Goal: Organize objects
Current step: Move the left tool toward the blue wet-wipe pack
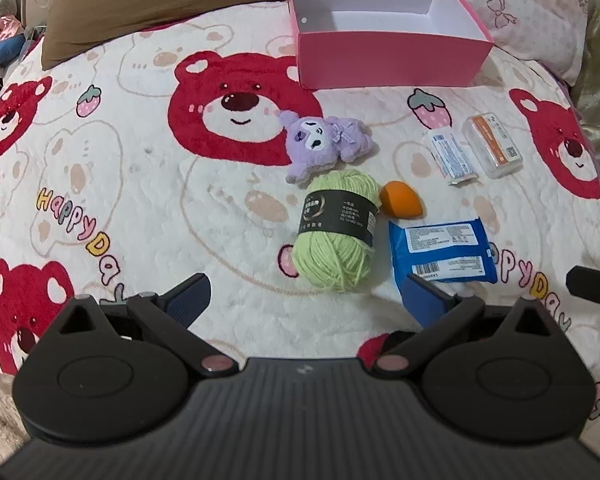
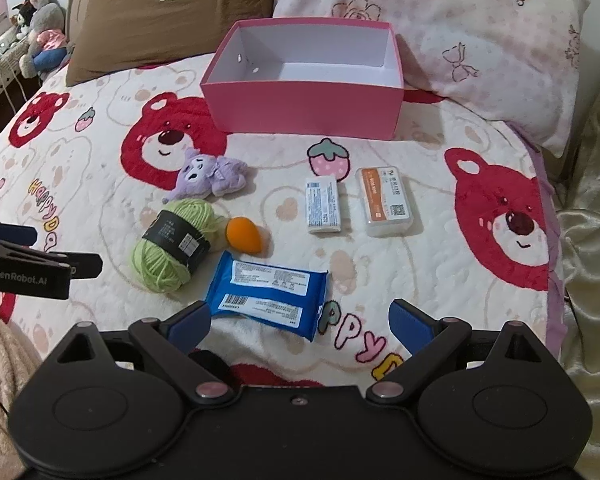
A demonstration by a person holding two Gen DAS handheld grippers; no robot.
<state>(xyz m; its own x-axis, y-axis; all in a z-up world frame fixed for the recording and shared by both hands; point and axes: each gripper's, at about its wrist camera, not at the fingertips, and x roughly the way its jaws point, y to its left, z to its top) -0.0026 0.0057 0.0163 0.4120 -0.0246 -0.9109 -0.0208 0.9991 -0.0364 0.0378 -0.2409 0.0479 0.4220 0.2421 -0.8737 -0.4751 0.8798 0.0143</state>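
So far nothing was packed: the pink cardboard box with white lining point(image 2: 304, 110) sat empty at the back of the bear-print quilted bedspread point(image 2: 440, 280). Left to right, the left gripper point(image 1: 306, 300) was held spread wide and empty, just short of the green yarn ball with a dark paper band point(image 1: 336, 232). A purple plush toy point(image 2: 214, 174) lay behind the yarn, and an orange teardrop sponge point(image 2: 244, 234) just beside it. The blue plastic wipes packet point(image 2: 268, 298) lay near the right gripper point(image 2: 300, 320), which was likewise spread and empty. A small white wrapped packet point(image 2: 323, 210) and a clear plastic case with an orange label point(image 2: 388, 206) were farther right. Risk was judged: soft yarn could be squashed or snagged, the slick packet could slip, and crowded neighbours could be knocked aside.
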